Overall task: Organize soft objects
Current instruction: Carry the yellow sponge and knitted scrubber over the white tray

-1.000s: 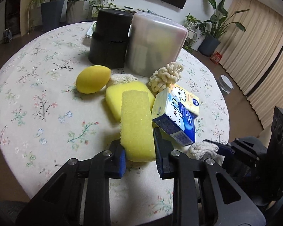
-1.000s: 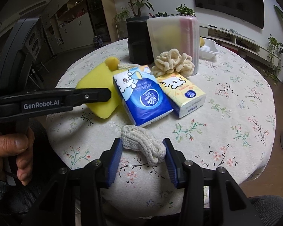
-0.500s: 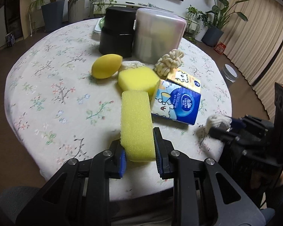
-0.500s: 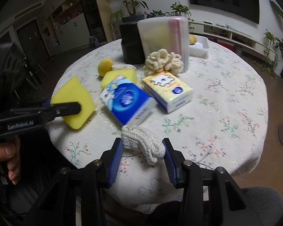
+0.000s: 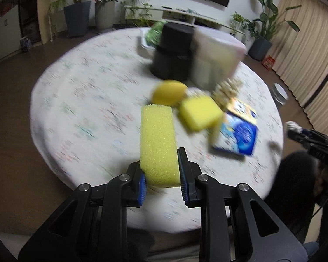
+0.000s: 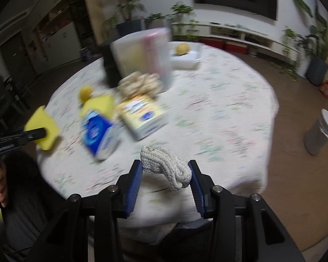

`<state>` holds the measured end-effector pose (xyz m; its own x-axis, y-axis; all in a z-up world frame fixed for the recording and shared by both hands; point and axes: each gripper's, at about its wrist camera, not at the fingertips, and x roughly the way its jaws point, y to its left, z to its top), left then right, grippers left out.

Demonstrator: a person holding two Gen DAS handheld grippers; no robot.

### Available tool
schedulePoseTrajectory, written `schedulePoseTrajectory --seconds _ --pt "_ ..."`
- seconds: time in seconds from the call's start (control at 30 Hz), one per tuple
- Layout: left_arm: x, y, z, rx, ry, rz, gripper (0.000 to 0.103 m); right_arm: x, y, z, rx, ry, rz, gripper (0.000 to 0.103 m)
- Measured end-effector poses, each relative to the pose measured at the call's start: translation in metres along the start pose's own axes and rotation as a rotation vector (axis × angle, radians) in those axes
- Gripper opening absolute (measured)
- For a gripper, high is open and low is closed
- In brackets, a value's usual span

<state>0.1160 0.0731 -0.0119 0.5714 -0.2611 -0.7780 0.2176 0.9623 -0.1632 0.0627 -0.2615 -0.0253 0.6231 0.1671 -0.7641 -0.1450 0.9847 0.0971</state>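
Note:
My left gripper (image 5: 160, 170) is shut on a long yellow sponge (image 5: 157, 139) and holds it above the table's near edge; it also shows in the right wrist view (image 6: 42, 128). My right gripper (image 6: 165, 174) is shut on a cream knitted cloth (image 6: 164, 163), lifted over the front edge. On the table lie a yellow square sponge (image 5: 200, 112), a yellow egg-shaped sponge (image 5: 169, 92), a blue tissue pack (image 5: 236, 135), a yellow tissue pack (image 6: 143, 115) and a cream rope bundle (image 6: 140, 84).
A black container (image 5: 172, 52) and a translucent lidded box (image 5: 214, 56) stand at the back of the round floral table (image 5: 87, 100). A white tray (image 6: 185, 57) holds a yellow item. A grey bin (image 6: 320, 133) stands on the floor at right.
Both grippers have pulled back and up from the table with their loads. The table and objects look farther away, and the views are motion-blurred.

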Motion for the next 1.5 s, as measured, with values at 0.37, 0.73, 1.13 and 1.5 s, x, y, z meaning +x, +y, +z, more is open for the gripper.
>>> schedulePoseTrajectory --seconds 0.37,0.73,1.13,1.5 --pt "0.004 0.079 0.092 -0.042 -0.079 0.075 0.022 -0.011 -0.129 0.070 0.099 -0.068 -0.252 0.046" --pt "0.034 0.076 0.238 0.093 -0.139 0.111 0.022 0.017 -0.213 0.213 0.129 -0.102 -0.336 0.046" --pt "0.126 -0.006 0.330 0.327 0.019 0.035 0.023 0.100 -0.148 0.341 -0.082 -0.039 -0.264 0.046" --pt "0.209 -0.084 0.322 0.534 0.226 -0.015 0.023 0.194 -0.032 0.337 -0.371 0.121 -0.032 0.046"
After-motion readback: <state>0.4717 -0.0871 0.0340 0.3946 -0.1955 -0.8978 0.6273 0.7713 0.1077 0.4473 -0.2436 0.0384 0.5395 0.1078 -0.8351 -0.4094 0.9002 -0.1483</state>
